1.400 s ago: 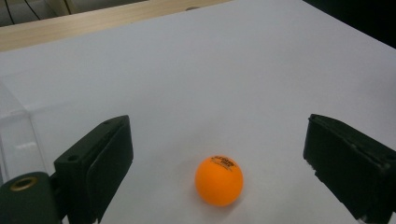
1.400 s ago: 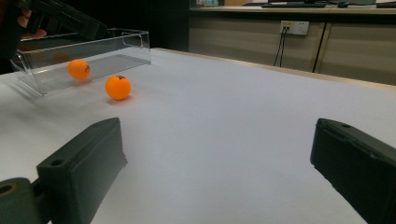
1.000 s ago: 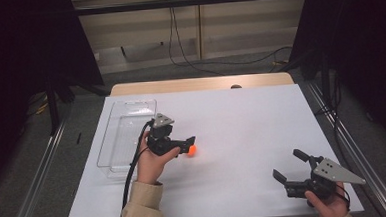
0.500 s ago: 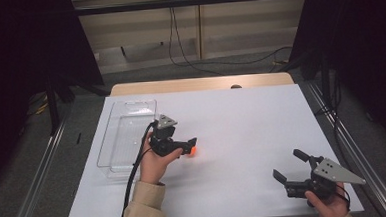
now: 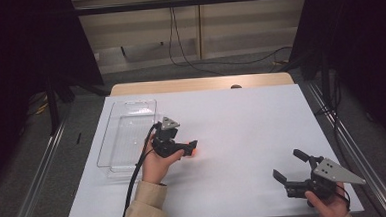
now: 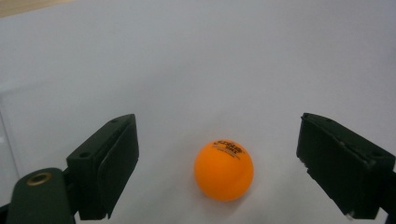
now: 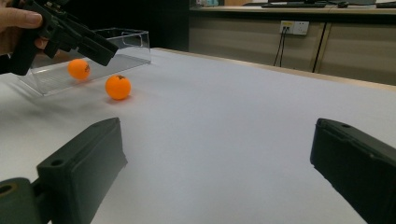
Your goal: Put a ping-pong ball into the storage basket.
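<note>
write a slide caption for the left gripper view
Orange ping-pong ball on the white table, lying untouched between the open left gripper fingers.

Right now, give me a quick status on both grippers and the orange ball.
Left gripper open, closing around orange ball, fingers not touching. Right gripper open, holding nothing. Clear tray beside the ball; nothing in the way.

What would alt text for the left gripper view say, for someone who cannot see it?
An orange ping-pong ball rests on a white table, lying between the two black jaws of the left tongs, which stand open and apart from it on either side. Small dark print marks the top of the ball.
</note>
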### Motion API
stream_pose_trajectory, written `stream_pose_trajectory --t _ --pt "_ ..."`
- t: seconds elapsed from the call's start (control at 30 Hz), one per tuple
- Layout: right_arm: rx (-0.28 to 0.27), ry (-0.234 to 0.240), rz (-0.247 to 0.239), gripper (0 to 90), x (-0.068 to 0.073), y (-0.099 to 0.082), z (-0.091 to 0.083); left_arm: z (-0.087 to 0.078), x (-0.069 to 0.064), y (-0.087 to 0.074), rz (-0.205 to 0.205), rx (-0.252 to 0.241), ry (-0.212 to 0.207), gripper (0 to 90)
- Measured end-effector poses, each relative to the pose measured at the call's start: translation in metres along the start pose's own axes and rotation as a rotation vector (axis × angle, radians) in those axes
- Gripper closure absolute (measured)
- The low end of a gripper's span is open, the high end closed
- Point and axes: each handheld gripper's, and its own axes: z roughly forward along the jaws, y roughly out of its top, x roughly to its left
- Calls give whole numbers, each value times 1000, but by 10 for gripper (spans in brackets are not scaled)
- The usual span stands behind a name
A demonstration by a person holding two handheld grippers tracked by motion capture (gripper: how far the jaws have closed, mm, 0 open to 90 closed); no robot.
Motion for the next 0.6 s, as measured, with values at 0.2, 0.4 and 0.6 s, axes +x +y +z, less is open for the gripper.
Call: stream_pose_trajectory --t 0.2,0.4,0.6 --pt "-1 0 2 28 0 0 0 5 -2 -2 2 24 -6 158" --pt "-1 0 1 28 0 0 0 10 -4 -4 15 41 -10 192" --pt "-2 0 1 29 0 0 0 14 -4 -6 32 67 -4 224"
